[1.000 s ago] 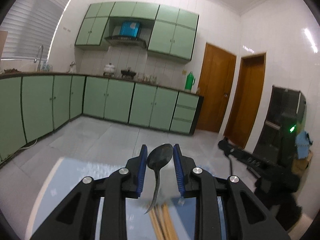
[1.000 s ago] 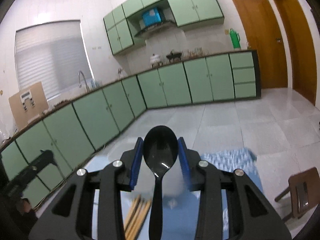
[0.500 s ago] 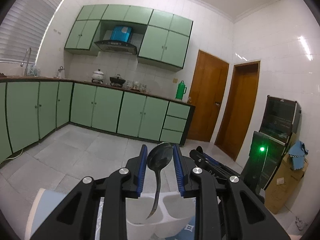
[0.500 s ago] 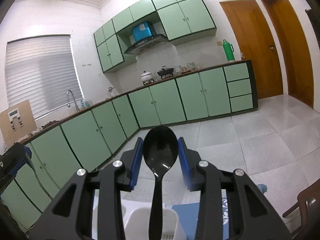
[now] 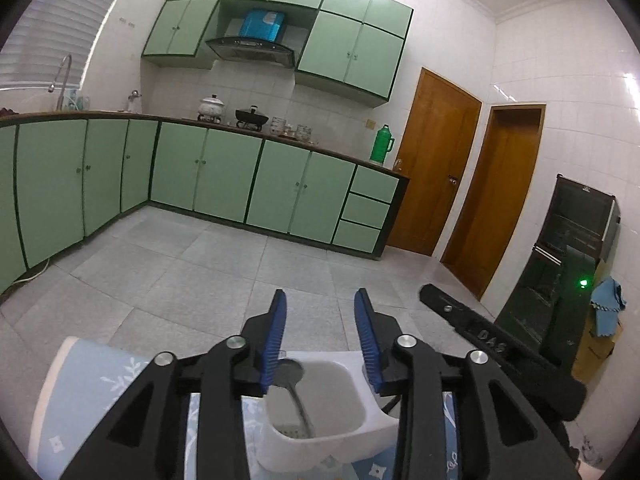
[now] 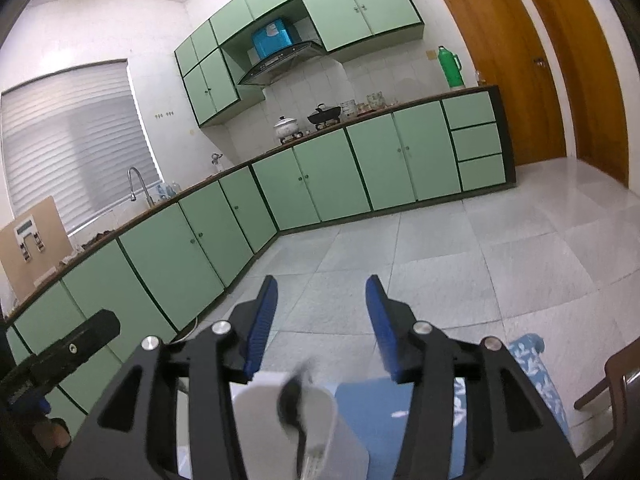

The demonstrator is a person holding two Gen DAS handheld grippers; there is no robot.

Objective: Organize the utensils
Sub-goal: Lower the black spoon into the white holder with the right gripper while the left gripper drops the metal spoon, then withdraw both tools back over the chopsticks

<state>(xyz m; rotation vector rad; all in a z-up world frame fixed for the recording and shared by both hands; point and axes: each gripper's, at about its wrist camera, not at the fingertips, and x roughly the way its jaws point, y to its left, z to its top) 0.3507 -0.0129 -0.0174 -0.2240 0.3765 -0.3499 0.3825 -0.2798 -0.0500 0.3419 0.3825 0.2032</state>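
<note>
A white utensil holder (image 5: 332,408) stands on the blue patterned tablecloth, just below both grippers. A metal spoon (image 5: 294,390) rests inside its compartment, bowl end up, free of the pads. My left gripper (image 5: 320,328) hovers above it, jaws opening with nothing between them. In the right wrist view a black spoon (image 6: 294,404), blurred, is dropping into the white utensil holder (image 6: 320,420). My right gripper (image 6: 322,320) is above it, jaws opening, empty. The other gripper's black body (image 5: 480,336) shows at right.
The blue snowflake tablecloth (image 5: 92,384) covers the table, whose far edge lies just beyond the holder. A wooden chair (image 6: 616,384) stands at the right. Green kitchen cabinets (image 5: 224,176), a grey tiled floor and wooden doors (image 5: 436,168) lie beyond.
Both grippers moved forward over the white holder and their jaws spread. The metal spoon left the left pads and sits in the holder. The black spoon slipped from the right pads.
</note>
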